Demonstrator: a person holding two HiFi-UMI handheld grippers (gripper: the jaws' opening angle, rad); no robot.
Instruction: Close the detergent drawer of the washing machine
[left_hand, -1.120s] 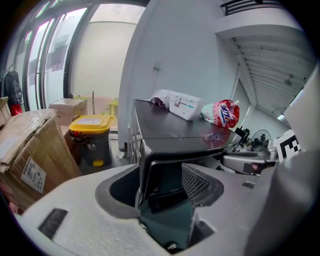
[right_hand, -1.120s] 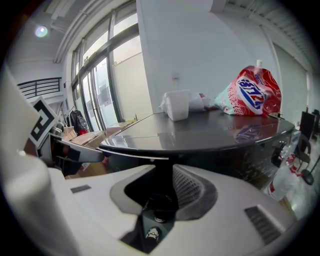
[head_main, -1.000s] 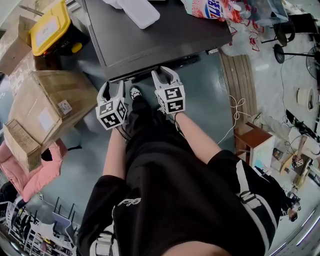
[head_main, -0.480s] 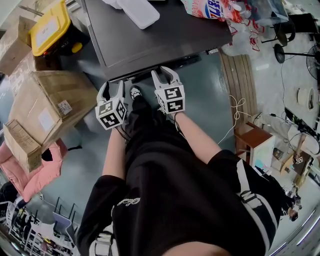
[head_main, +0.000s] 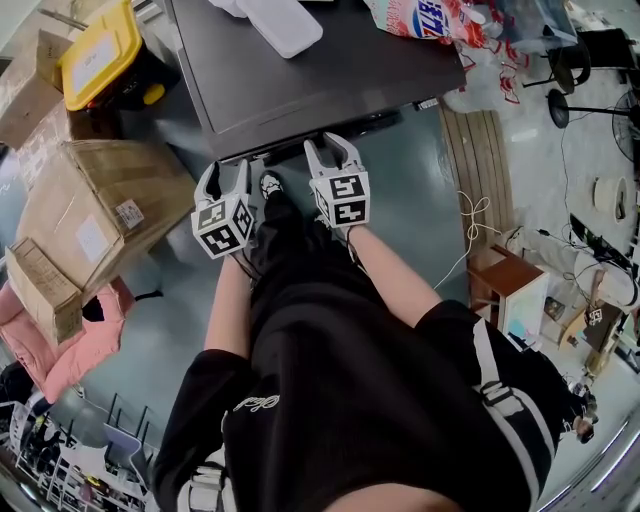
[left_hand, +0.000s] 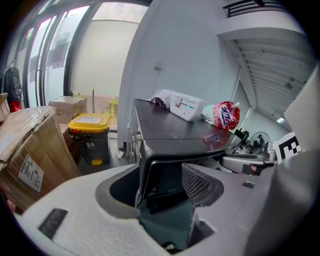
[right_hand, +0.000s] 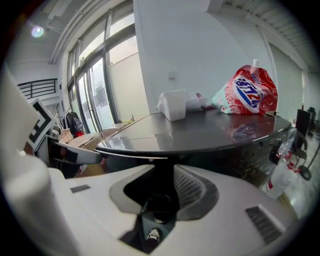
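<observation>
The dark grey washing machine (head_main: 320, 70) is seen from above, its front edge right before both grippers. In the left gripper view its framed dark upper front panel (left_hand: 162, 175) shows in the gap of my left gripper (left_hand: 160, 185), which is open; I cannot tell whether the detergent drawer stands out. My left gripper (head_main: 224, 172) is at the machine's front left corner. My right gripper (head_main: 328, 143) is at the front edge further right. Its jaws have just been opening, and my right gripper (right_hand: 160, 192) has nothing pressed between its pads, only the machine's dark front beyond.
On the machine's top lie a red-and-white detergent bag (head_main: 420, 15) and a white container (head_main: 280, 22). Cardboard boxes (head_main: 95, 215) and a yellow-lidded bin (head_main: 100, 45) stand to the left. A wooden stool (head_main: 505, 280) and a cable (head_main: 475, 220) are on the right floor.
</observation>
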